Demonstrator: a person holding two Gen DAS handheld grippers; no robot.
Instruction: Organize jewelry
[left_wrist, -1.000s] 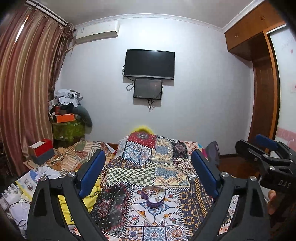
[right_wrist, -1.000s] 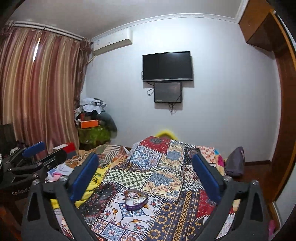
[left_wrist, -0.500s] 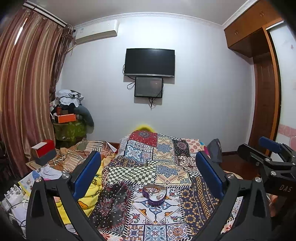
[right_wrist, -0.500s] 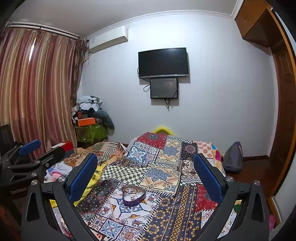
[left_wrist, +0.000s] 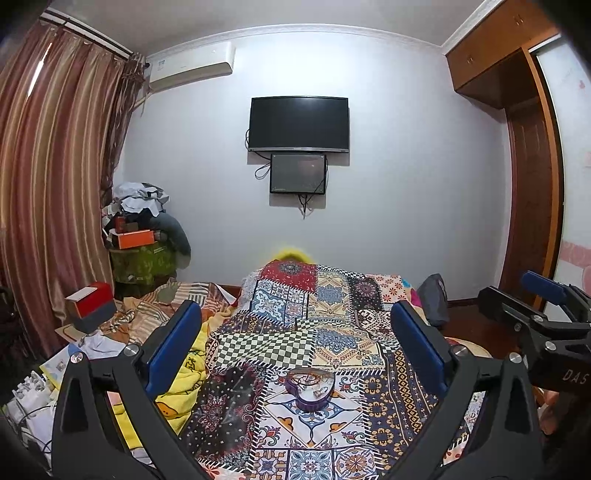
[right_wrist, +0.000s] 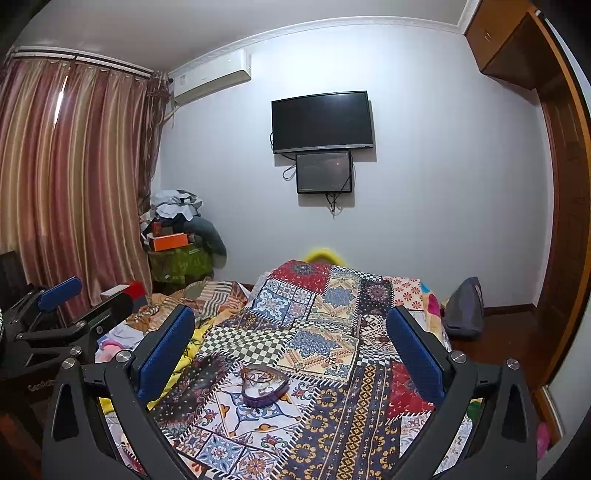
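Jewelry tangled in the small purple heart-shaped box (left_wrist: 309, 387) looks light, fine and snag-prone, best pinched by a strand, while left gripper (left_wrist: 297, 345) and right gripper (right_wrist: 291, 341) hover with jaws apart, holding nothing.

- Bed (left_wrist: 413, 373): covered by a patchwork quilt (left_wrist: 332, 332).
- Heart-shaped purple jewelry box (left_wrist: 312, 387): rests open on the quilt.
- Yellow blanket (left_wrist: 177, 391): bunched along the quilt's left edge.
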